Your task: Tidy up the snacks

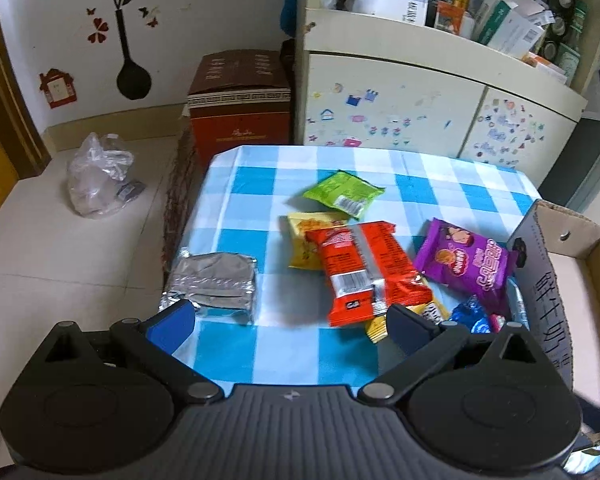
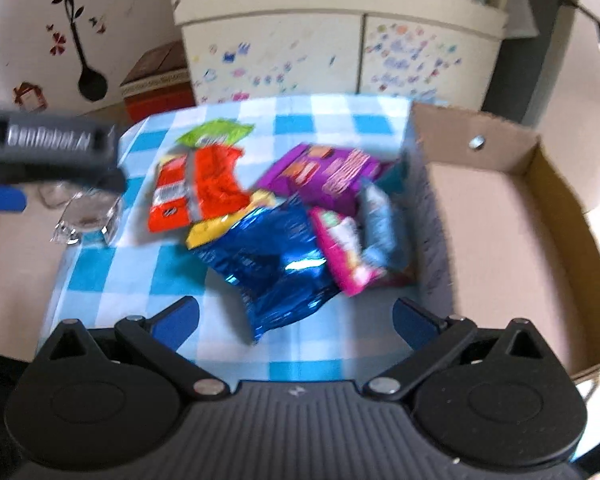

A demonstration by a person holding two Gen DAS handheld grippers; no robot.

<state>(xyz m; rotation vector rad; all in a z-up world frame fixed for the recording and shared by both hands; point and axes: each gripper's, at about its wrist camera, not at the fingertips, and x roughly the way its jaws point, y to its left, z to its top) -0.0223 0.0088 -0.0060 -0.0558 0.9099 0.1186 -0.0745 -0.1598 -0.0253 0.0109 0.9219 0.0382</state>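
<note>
Both grippers gape, holding nothing: left gripper (image 1: 288, 324), right gripper (image 2: 296, 320); snacks lie loose on the cloth (image 1: 236, 208), blue bag (image 2: 268, 268) nearest, red pack (image 1: 364, 268) beyond, box (image 2: 512, 216) empty alongside; probably sorting hasn't begun; next, close on one pack.

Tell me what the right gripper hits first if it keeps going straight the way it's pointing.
Most likely the blue foil packet: it lies straight ahead between the open fingers of the right gripper, on the checked tablecloth. The picture is blurred, so depth is uncertain.
</note>
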